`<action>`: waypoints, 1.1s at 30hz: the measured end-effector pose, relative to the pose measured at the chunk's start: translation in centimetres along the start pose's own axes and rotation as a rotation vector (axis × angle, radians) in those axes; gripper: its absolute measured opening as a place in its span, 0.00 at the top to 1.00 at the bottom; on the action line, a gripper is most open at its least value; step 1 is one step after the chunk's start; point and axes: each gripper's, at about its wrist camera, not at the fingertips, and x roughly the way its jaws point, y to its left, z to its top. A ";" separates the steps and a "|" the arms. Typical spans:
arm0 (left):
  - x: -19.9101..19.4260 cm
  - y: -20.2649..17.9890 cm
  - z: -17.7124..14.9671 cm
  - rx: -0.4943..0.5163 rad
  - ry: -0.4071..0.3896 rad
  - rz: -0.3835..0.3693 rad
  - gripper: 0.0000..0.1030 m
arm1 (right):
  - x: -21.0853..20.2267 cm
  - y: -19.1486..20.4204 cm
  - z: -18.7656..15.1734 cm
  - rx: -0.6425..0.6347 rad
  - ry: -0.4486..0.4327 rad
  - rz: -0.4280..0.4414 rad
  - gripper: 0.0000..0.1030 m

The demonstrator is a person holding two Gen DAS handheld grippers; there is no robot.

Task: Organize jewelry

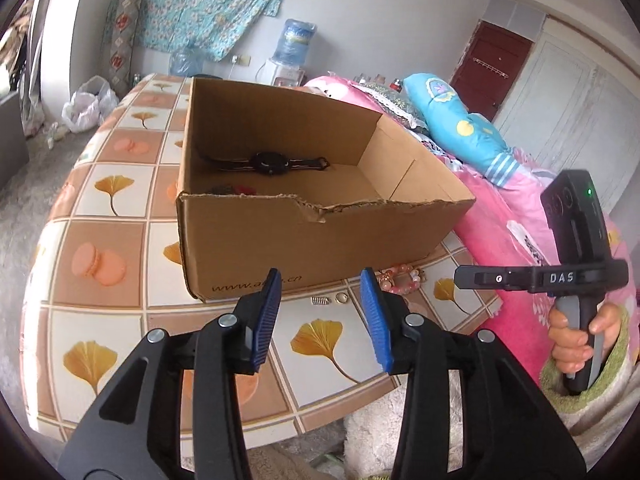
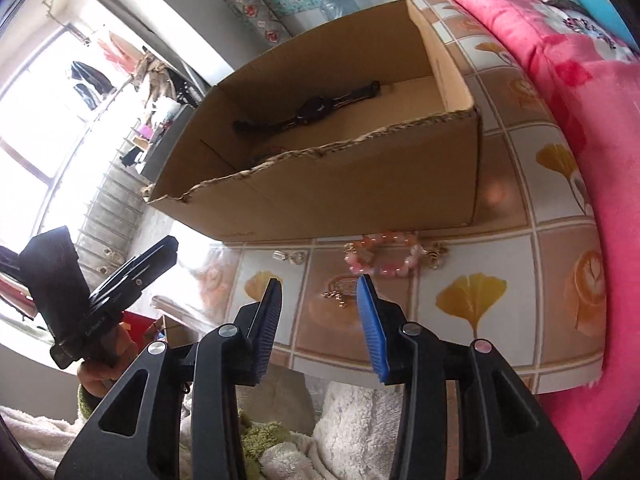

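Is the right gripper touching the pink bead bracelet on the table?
Apart. In the right wrist view the right gripper is open and empty; bare tablecloth shows between its blue fingertips and the pink bead bracelet.

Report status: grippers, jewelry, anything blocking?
Left gripper and right gripper open, empty. Watch in box; bead bracelet and small pieces on table. Nothing blocking.

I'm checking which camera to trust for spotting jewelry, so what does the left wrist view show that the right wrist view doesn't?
Only the left wrist view shows the water dispenser and the blue pillow behind the box.

Only the right wrist view shows the whole pink bead bracelet, the gold chain pieces near it, and the bright window.

Both show the cardboard box, the black watch inside it, and open, empty tongs.
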 end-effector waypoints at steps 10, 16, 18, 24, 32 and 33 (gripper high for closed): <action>1.5 2.0 1.8 -0.061 0.008 0.022 0.60 | 0.4 -2.4 4.3 0.062 -0.098 -0.101 0.63; 2.1 2.1 2.5 -0.058 -0.003 0.026 0.60 | 0.9 -2.8 5.1 0.070 -0.127 -0.111 0.63; 2.2 2.2 2.7 -0.067 -0.005 0.029 0.60 | 0.8 -2.5 5.1 0.056 -0.133 -0.149 0.62; 1.7 1.8 1.1 -0.035 0.002 0.068 0.58 | -0.3 -0.9 3.3 -0.059 -0.144 -0.307 0.26; 3.0 1.7 -2.1 -0.054 0.089 0.097 0.58 | 0.9 2.5 -1.1 -0.310 -0.124 -0.546 0.06; 3.2 1.5 -2.4 -0.051 0.098 0.101 0.58 | 1.2 2.7 -1.5 -0.314 -0.114 -0.576 0.06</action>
